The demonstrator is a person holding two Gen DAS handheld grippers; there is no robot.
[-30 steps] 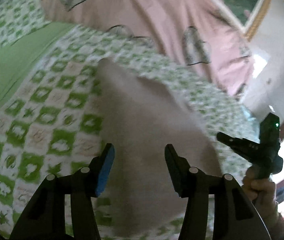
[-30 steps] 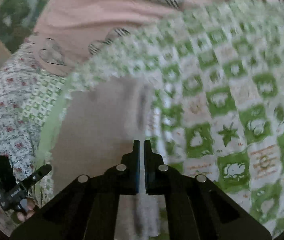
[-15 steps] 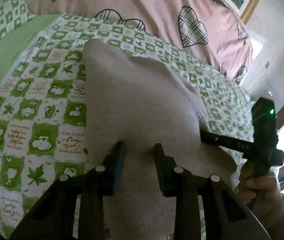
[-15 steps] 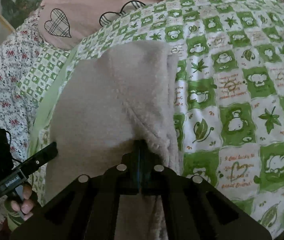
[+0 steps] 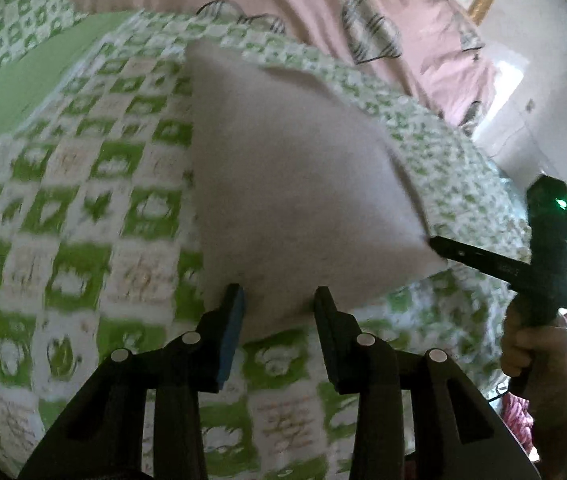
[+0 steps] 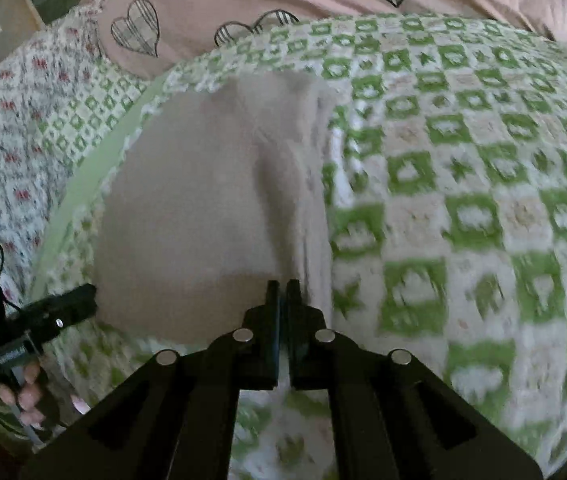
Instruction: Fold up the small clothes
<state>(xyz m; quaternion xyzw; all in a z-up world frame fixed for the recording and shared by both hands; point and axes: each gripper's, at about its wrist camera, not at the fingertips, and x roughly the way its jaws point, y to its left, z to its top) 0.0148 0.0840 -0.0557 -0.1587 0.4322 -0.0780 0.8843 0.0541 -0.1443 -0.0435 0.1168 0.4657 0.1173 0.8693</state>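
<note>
Lying on a green-and-white checked bedspread (image 5: 83,208), a small grey garment (image 5: 291,184) is seen spread flat on the bed, with both frames blurred. The left gripper (image 5: 279,300) is held low over the garment's near edge, its jaws parted with a clear gap between them; the cloth's edge sits in that gap, though whether either pad touches it cannot be told. At the garment's right corner, the right gripper (image 5: 443,246) is pointed in from the side, its handle gripped by the right hand (image 5: 539,364), knuckles outward. From the right wrist view, the right gripper (image 6: 282,286) is shown with its jaws pressed nearly together on the garment (image 6: 203,208) at its near right edge, where a thicker folded strip runs away from the camera. The left gripper (image 6: 79,300) is reached in from the lower left beside the garment's near left corner, its handle wrapped by the fingers of the left hand (image 6: 23,400). A pink cover with plaid hearts (image 6: 211,8) is laid across the far side of the bed.
</note>
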